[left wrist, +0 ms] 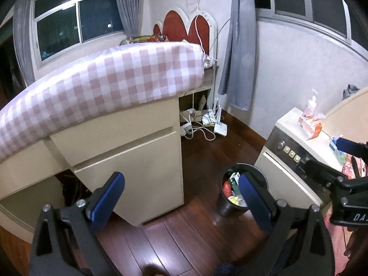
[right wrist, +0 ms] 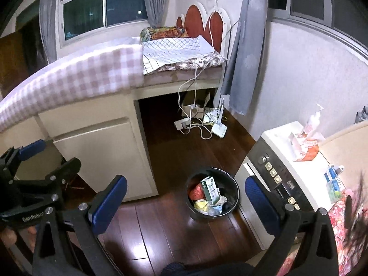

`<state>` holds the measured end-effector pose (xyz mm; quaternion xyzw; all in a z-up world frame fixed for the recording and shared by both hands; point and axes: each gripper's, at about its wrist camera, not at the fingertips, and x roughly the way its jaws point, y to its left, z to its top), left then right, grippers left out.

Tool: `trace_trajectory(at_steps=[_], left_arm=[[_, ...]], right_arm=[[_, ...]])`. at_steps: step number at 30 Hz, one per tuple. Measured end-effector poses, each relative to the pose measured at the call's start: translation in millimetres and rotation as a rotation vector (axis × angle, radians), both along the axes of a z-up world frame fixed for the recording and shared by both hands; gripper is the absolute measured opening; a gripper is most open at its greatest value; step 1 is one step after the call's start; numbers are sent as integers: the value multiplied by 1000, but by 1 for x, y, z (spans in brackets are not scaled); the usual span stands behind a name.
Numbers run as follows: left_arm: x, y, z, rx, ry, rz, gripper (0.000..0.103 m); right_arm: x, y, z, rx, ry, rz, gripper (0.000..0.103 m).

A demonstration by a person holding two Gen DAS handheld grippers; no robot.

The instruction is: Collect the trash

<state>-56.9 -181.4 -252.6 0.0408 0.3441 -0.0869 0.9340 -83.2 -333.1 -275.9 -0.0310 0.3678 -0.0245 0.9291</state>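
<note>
On the dark wooden floor (right wrist: pixel 174 227) of a bedroom, a black trash bin (right wrist: pixel 233 197) stands between a cream bed base (right wrist: pixel 103 156) and a low white appliance (right wrist: pixel 260 209), holding a green-and-white carton (right wrist: pixel 210 188) that stands upright among red, yellow and pale crumpled scraps. Both hand-held grippers hover above the floor with jaws wide apart and nothing between them. From the right gripper (right wrist: pixel 185 201), the bin lies just ahead, between its blue pads at about 1 o'clock. From the left gripper (left wrist: pixel 181 196), the same bin shows at 2 o'clock, partly hidden behind the right-hand pad. The left gripper appears at 9 o'clock in the right wrist view; the right gripper shows at 3 o'clock in the left wrist view. A pink-and-white checked cover (left wrist: pixel 96 87) drapes the bed, with a red heart-shaped headboard (left wrist: pixel 191 30) at 12 o'clock. White cables and a power strip (right wrist: pixel 182 124) lie on the floor under the bed's open end. An orange-and-white tissue pack (right wrist: pixel 306 149) and a pump bottle (right wrist: pixel 314 119) sit on the appliance's top surface at 3 o'clock.
</note>
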Motion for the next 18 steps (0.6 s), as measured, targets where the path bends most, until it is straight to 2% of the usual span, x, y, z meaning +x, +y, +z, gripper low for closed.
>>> trace_trajectory(at_steps=[9,18], left_arm=[[-13,21,19,-19,-41,29,100],[-16,24,22,-24,-54,39,100]], right_arm=[[-7,8,11,1,-26,12,103],[-10,8,14,5,-28,16,103]])
